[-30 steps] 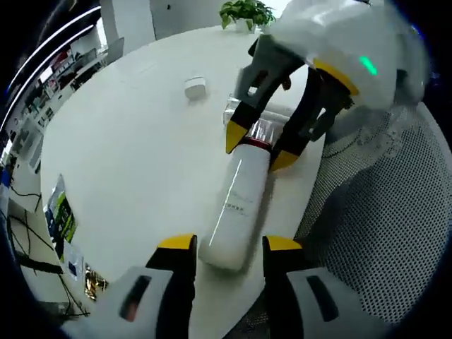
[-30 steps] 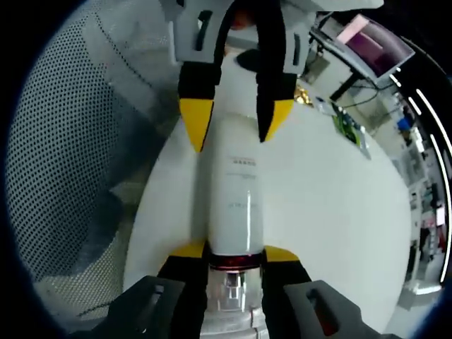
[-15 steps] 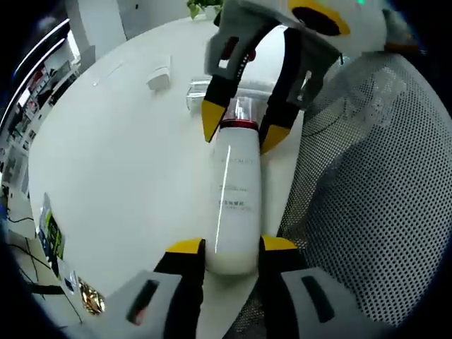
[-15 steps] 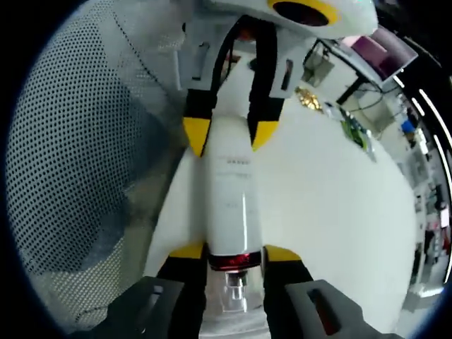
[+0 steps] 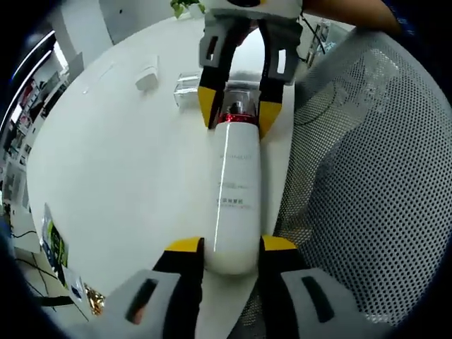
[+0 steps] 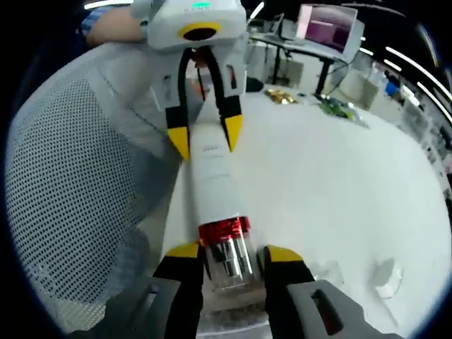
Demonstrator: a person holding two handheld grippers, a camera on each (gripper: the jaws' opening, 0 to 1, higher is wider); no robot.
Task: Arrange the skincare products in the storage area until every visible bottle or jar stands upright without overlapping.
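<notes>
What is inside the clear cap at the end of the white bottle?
Through the clear cap of the white bottle a pump nozzle shows, above a red collar. The right gripper flanks the cap, so its sides are covered.

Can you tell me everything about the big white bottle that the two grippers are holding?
The white pump bottle is long, smooth and glossy, with small grey print on its side. A shiny red collar sits under a clear cap over the pump. It is held lengthwise above the edge of the white table. The left hand-held gripper clamps its base and the right hand-held gripper clamps the capped end.
</notes>
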